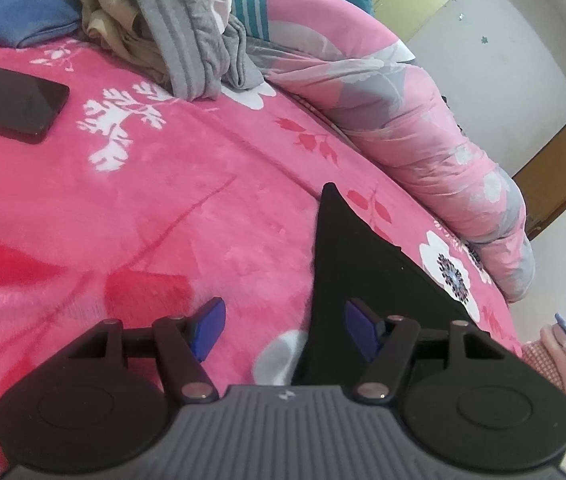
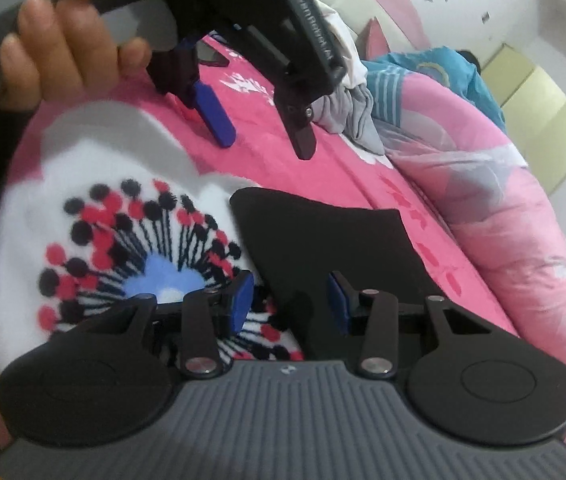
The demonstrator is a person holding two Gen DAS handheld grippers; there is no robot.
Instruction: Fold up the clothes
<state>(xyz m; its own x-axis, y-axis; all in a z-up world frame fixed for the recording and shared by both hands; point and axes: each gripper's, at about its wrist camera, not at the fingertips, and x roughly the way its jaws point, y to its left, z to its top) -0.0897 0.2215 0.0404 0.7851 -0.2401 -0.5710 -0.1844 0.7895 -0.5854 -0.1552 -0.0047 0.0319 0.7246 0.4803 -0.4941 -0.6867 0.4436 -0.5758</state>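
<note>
The black cloth (image 2: 323,248) lies flat on the pink blanket (image 1: 171,200), near the bed's right side, just left of the rolled pink quilt (image 1: 423,152). From my left wrist camera its pointed corner (image 1: 329,196) reaches up between the fingers. My left gripper (image 1: 285,328) hangs above it with fingers spread wide, holding nothing; only the right blue pad (image 1: 357,320) sits over the cloth. My right gripper (image 2: 289,304) is likewise spread apart and empty, low over the cloth's near edge, its left pad (image 2: 243,300) over the blanket's big white flower (image 2: 123,248). In the right wrist view I see the left gripper (image 2: 263,136) from the side, a hand (image 2: 63,48) on its handle. Farther back sits a heap of clothes (image 1: 171,36), grey and cream, with a blue garment (image 1: 15,12) beside it. A phone (image 1: 7,100) lies left on the blanket.
</note>
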